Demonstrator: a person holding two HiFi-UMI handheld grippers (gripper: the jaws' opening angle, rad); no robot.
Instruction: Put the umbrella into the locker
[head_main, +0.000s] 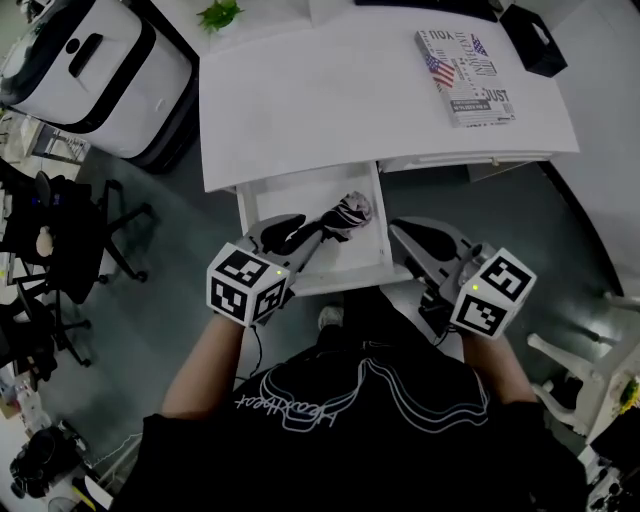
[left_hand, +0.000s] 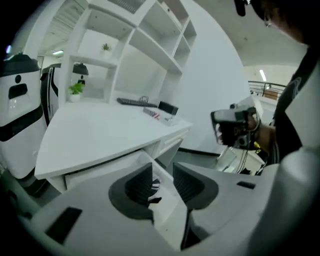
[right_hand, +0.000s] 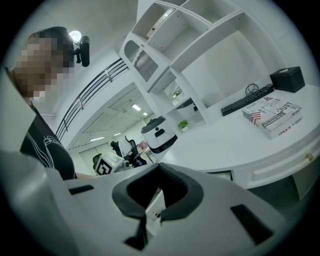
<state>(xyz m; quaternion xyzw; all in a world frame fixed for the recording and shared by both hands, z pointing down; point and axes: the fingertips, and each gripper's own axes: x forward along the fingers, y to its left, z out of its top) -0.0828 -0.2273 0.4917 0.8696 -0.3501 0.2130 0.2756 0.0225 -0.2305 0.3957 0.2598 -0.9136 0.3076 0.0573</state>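
Desk (head_main: 330, 110): white top, beyond both your grippers. It houses the drawer, so you work at its near edge.
Drawer (head_main: 290, 192): pulled out toward you, below and ahead of your left gripper and just left of your right one. It stands open so the load can go in from above. I take it for the locker of the task.
Umbrella (head_main: 345, 212): folded, lying slantwise inside the drawer, with its patterned end away from your left gripper and its dark end under that gripper's jaws. The slant probably gives it room to lie flat.
Left gripper (left_hand: 163, 175): over the drawer's near part, tilted downward. Its jaws are apart and the pads press on nothing; the drawer floor shows through the gap. I judge that the load is delivered.
Right gripper (right_hand: 159, 170): beside the drawer's right wall, jaw tips together with nothing between them. It looks idle and is well placed to push the drawer front.
Book (head_main: 465, 75): on the desk, well beyond your right gripper; it plays no part here.
Outstanding: the drawer is not yet closed.
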